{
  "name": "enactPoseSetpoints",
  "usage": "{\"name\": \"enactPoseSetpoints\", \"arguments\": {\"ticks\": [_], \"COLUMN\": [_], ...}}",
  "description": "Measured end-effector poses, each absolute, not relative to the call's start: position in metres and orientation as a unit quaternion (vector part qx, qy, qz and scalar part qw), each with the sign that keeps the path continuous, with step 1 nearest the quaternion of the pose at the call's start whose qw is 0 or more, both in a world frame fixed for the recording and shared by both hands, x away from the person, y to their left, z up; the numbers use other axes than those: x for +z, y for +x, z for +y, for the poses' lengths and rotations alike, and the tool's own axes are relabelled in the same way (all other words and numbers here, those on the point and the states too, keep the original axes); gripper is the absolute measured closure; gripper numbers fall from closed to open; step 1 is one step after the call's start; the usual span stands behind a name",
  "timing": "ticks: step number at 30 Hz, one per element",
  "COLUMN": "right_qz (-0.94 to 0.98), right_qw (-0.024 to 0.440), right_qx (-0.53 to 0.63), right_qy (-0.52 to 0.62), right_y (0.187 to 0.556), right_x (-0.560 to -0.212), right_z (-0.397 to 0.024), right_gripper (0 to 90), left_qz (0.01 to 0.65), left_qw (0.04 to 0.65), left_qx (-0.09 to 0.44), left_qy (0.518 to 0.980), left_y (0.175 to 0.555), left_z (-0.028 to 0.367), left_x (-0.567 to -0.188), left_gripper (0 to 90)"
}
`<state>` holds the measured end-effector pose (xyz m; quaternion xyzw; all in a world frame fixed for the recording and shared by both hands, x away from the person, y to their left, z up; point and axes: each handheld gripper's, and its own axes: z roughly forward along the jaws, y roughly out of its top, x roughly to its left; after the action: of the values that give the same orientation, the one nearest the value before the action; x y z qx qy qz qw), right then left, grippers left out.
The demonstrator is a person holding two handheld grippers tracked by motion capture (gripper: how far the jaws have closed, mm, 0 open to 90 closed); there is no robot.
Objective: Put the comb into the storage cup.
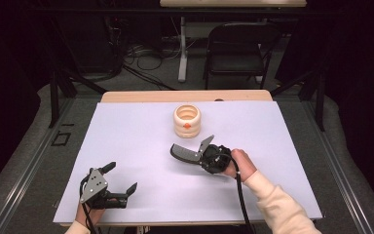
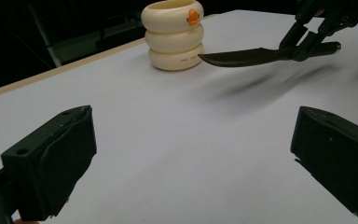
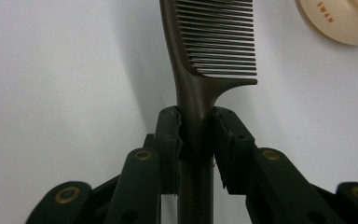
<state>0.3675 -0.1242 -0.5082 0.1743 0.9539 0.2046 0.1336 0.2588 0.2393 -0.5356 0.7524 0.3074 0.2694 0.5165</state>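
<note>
The right gripper is clamping a dark comb by its handle above the white tabletop, near a cream ribbed cup. The left gripper is resting wide open, empty. A folding chair is standing behind in the dark room.

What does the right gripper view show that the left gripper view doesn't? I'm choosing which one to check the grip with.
The right gripper view alone shows the comb's teeth and the pads of the right hand-held gripper clamped on its handle. The left gripper view alone shows the left hand-held gripper open above the white table, and the cream ribbed cup whole, with its orange mark. Both show the comb held off the table near the cup.
</note>
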Motion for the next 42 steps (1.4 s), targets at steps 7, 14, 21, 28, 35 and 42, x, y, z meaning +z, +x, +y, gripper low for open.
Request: {"name": "enactPoseSetpoints", "arguments": {"ticks": [7, 14, 21, 28, 35, 42], "right_qz": [0.949, 0.943, 0.94, 0.93, 0.921, 0.914], "right_qw": [0.128, 0.131, 0.133, 0.138, 0.145, 0.152], "right_qx": [0.226, 0.245, 0.259, 0.284, 0.307, 0.321], "right_qy": [0.179, 0.184, 0.178, 0.19, 0.19, 0.199], "right_y": [0.364, 0.363, 0.361, 0.357, 0.354, 0.353], "right_x": [-0.504, -0.5, -0.497, -0.493, -0.493, -0.493], "right_z": [-0.13, -0.135, -0.137, -0.143, -0.151, -0.158], "right_gripper": [72.2, 72.2, 72.2, 72.2, 72.1, 72.2], "left_qz": [0.309, 0.309, 0.307, 0.307, 0.306, 0.307], "left_qw": [0.516, 0.517, 0.517, 0.516, 0.518, 0.519], "left_qx": [0.269, 0.268, 0.268, 0.269, 0.27, 0.27], "left_qy": [0.752, 0.752, 0.753, 0.753, 0.752, 0.751], "left_y": [0.259, 0.259, 0.259, 0.259, 0.259, 0.259], "left_z": [0.239, 0.239, 0.239, 0.239, 0.24, 0.24], "left_x": [-0.536, -0.536, -0.536, -0.535, -0.535, -0.535], "left_gripper": [0.4, 0.4, 0.4, 0.4, 0.3, 0.4]}}
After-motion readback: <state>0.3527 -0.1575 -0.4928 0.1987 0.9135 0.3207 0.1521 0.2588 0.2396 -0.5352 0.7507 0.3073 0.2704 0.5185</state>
